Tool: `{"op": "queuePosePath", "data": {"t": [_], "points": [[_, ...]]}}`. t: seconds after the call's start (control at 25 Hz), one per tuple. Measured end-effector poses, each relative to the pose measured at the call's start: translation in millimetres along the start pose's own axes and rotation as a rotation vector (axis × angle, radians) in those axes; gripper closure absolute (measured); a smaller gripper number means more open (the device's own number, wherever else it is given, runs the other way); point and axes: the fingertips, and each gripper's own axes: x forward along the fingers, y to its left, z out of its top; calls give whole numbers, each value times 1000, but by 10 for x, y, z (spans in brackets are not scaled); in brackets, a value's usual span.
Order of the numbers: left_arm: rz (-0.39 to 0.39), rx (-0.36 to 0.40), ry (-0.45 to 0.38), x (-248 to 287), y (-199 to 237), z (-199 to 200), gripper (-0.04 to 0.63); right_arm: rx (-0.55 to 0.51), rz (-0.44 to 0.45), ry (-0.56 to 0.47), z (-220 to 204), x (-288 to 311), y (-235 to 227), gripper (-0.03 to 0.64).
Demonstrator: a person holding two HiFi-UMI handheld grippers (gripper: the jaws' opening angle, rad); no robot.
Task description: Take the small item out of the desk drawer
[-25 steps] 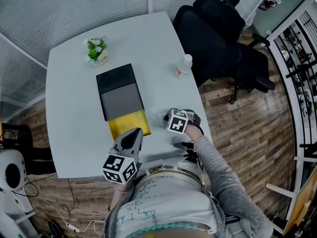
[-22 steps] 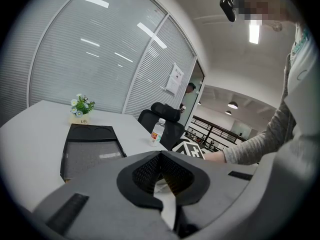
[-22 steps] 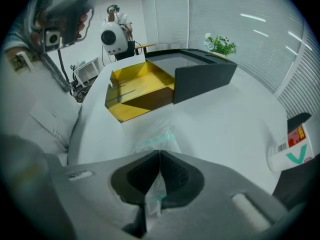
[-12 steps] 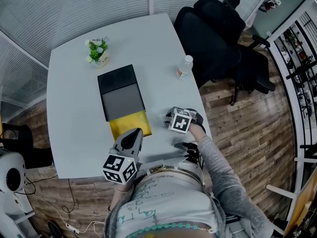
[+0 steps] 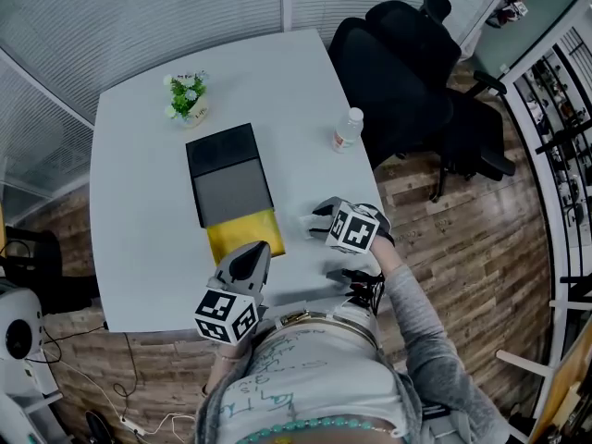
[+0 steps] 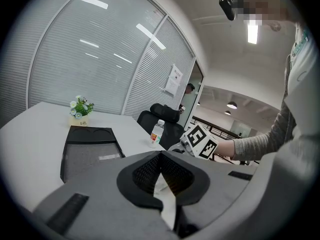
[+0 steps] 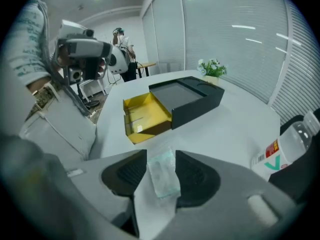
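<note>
A black desk drawer unit (image 5: 227,176) lies on the white table (image 5: 139,220), its yellow drawer (image 5: 245,237) pulled out toward me. In the right gripper view a small whitish packet (image 7: 164,180) lies flat on the table beyond the drawer's open end. My right gripper (image 7: 161,156) hovers just above it. Its jaws have just been opening, and they stand apart on either side of the packet without pressing it. My left gripper (image 5: 248,265) is by the table's near edge, in front of the drawer, with its fingertips together and nothing between them.
A water bottle (image 5: 348,129) stands near the table's right edge, and a small potted plant (image 5: 188,95) at the far side. A black office chair (image 5: 407,63) is beyond the right edge. The yellow drawer (image 7: 145,116) holds a small clear piece on its bottom.
The right gripper rose off the table, shifted slightly right, and its jaws spread, leaving the packet lying on the table. The left gripper stayed where it was.
</note>
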Motion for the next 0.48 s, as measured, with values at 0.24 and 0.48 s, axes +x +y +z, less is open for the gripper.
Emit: {"op": "queuePosePath", "data": {"t": [0.24, 0.48], "points": [[-11, 2, -5, 18, -58, 13, 597, -83, -13, -42, 167, -300, 197, 445], [-30, 31, -55, 38, -114, 157, 597, -204, -110, -142, 461, -608, 318, 487]]}}
